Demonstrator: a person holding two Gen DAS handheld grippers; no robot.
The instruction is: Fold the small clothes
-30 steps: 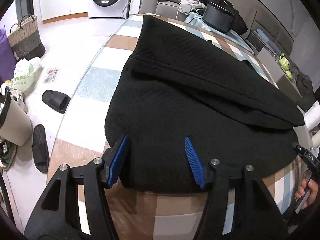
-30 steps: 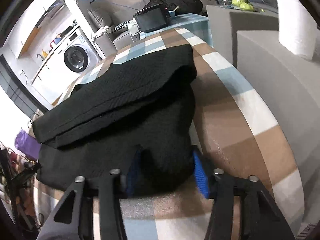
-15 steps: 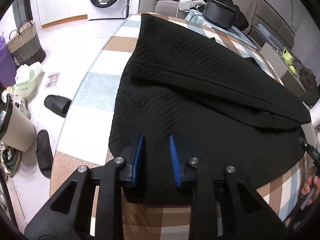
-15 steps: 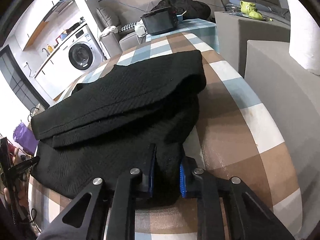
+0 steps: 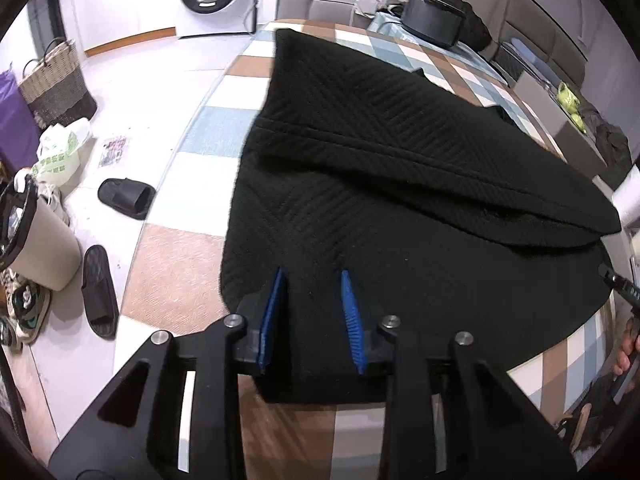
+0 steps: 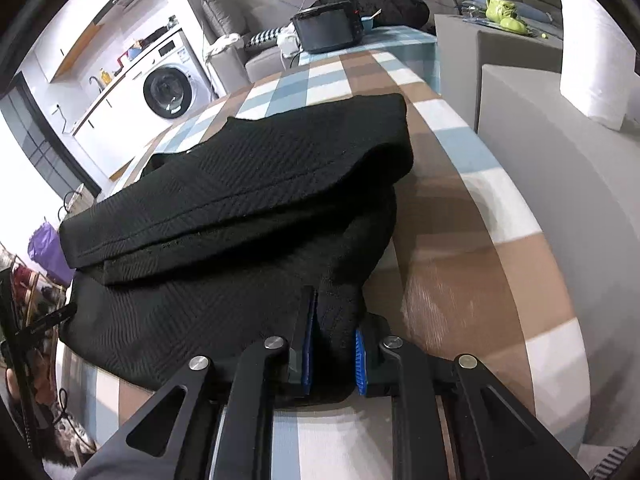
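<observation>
Second fold in hand: left gripper (image 5: 310, 316) and right gripper (image 6: 334, 350) both pinching black garment (image 5: 400, 200) hem at 6 o'clock, jaws just eased slightly. Next: lift and carry toward 12 o'clock.

The black garment (image 5: 400, 184) is matt, ribbed knit cloth on a smooth, faintly glossy checked tablecloth (image 6: 460, 216).

Both grippers, left gripper (image 5: 312, 312) and right gripper (image 6: 334, 338), have clamped in from wide onto the black textured knit garment's (image 5: 380, 184) near hem, then eased slightly.
</observation>
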